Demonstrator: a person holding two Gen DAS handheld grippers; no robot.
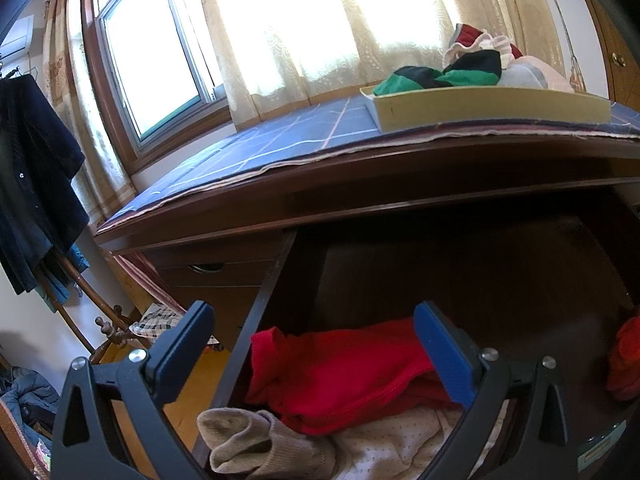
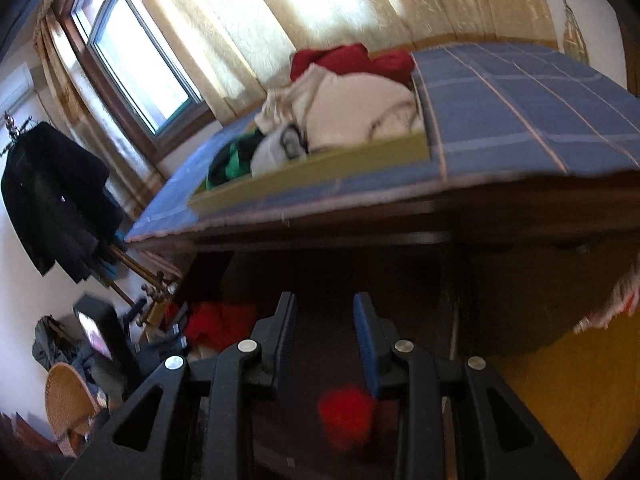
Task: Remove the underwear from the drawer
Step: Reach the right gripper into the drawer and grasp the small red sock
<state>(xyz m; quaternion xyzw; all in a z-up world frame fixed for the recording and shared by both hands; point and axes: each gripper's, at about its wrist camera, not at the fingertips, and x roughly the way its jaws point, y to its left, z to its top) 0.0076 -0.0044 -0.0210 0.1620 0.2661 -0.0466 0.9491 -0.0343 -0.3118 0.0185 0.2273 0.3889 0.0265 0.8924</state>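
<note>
The dark wooden drawer (image 1: pixel 266 296) stands pulled out under the desk. In it lie a crumpled red garment (image 1: pixel 340 372), a beige sock (image 1: pixel 256 440) and a white dotted cloth (image 1: pixel 400 444). My left gripper (image 1: pixel 316 344) hangs open and wide just above them, its right finger over the red garment and its left finger outside the drawer wall. In the blurred right wrist view my right gripper (image 2: pixel 325 324) points down into the drawer's dark inside (image 2: pixel 328 276). Its jaws stand narrowly apart with nothing between the tips. A blurred red piece (image 2: pixel 346 416) lies below it.
On the blue checked cloth (image 1: pixel 280 140) over the desk top stands a yellow tray (image 1: pixel 480 108) piled with green, black, white and red underwear (image 1: pixel 460 70). Dark clothes hang on a wooden rack (image 1: pixel 36 184) at the left, beside the window. The desk edge overhangs the drawer.
</note>
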